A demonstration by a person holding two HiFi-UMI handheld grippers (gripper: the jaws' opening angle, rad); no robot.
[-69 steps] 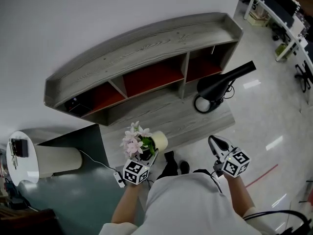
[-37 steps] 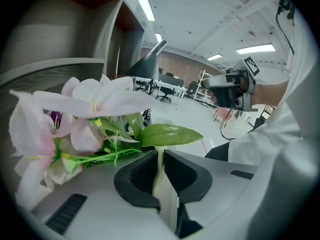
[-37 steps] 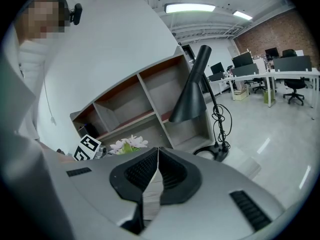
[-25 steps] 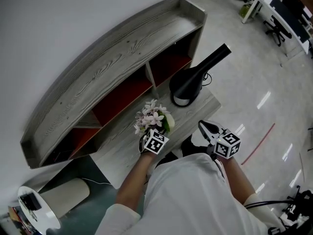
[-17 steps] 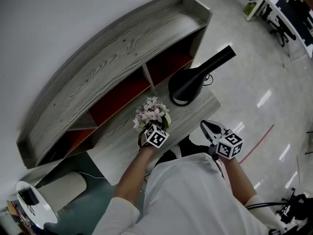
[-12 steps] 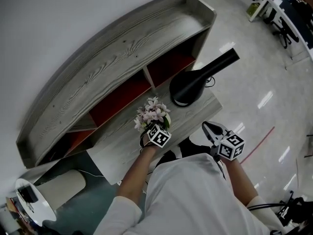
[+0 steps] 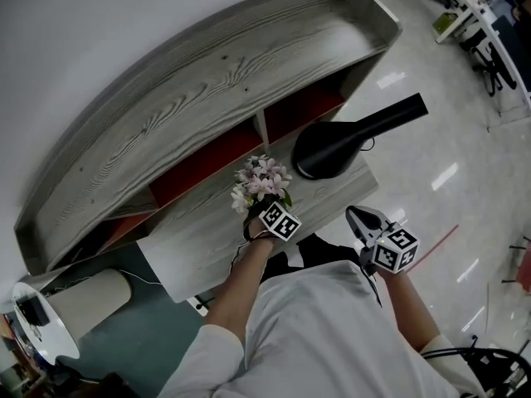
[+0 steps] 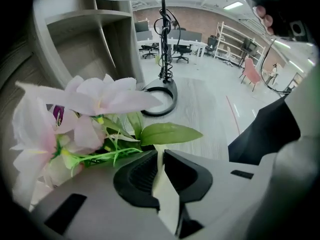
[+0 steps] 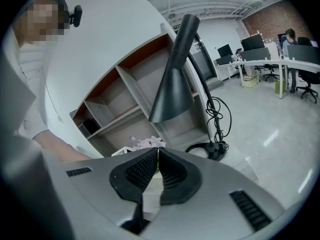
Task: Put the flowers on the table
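A small pot of pink and white flowers [image 7: 260,180] hangs over the grey wooden table [image 7: 199,240], just left of the black lamp. My left gripper [image 7: 267,213] is shut on the pot's cream rim [image 8: 161,171]. In the left gripper view the pink blooms [image 8: 90,101] and a green leaf [image 8: 170,133] fill the space ahead of the jaws. Whether the pot touches the tabletop I cannot tell. My right gripper [image 7: 355,215] is off the table's front edge, above the floor, shut with nothing in it [image 9: 157,155].
A black desk lamp [image 7: 350,136] stands on the table's right end, with its round base [image 8: 161,97] and cord close to the flowers. Behind rises a grey shelf unit [image 7: 207,73] with red-backed compartments. A white round stool [image 7: 37,328] stands far left. Glossy floor lies to the right.
Since the earliest frame the left gripper has carried the flowers from the floor side to over the table beside the lamp. In the last second it hardly moves.
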